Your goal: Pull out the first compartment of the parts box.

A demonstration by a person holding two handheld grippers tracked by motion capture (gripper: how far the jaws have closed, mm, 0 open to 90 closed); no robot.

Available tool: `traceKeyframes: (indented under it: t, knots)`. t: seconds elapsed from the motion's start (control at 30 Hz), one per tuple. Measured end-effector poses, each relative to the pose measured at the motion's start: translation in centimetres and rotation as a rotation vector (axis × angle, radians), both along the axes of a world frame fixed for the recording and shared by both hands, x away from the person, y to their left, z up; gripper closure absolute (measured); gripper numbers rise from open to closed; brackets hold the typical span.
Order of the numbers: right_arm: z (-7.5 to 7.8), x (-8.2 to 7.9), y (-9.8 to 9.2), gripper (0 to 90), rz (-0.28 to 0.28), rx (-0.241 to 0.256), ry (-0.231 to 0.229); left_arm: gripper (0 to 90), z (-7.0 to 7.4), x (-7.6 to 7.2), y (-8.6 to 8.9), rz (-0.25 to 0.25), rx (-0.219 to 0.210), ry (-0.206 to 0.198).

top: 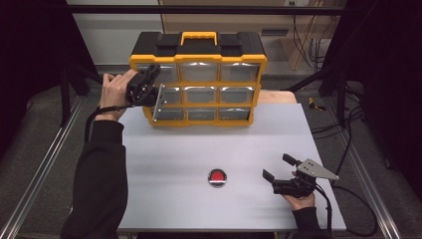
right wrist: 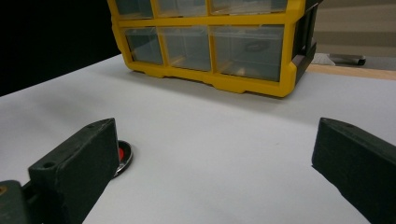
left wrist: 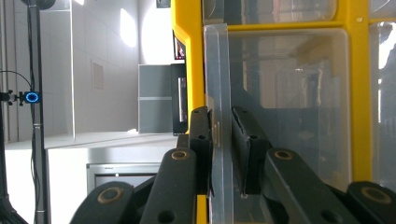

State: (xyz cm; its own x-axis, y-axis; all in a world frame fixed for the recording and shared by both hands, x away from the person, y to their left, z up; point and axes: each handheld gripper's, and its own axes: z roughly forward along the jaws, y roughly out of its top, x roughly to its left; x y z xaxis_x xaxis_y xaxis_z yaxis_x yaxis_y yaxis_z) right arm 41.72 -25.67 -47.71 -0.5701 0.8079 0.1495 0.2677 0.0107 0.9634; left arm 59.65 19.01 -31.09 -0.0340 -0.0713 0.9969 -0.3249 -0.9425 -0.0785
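Open table around the red button; organizer blocks the far edge.

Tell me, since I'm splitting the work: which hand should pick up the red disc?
Right. The right tongs stand open just beside the small round red disc; the left tongs are clamped on the organiser's clear drawer front.

A lab recording cell: a grey bench on an aluminium frame, black curtains at both sides, loose cables far right.
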Motion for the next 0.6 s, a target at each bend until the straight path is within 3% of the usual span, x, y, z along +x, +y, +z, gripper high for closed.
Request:
traceKeyframes:
  t: [0.6]
  knots:
    - [0.0,0.0,0.0,1.4,0.001,0.002,0.001,78.5,-0.1,-1.4,0.2,-0.004,-0.008,0.002]
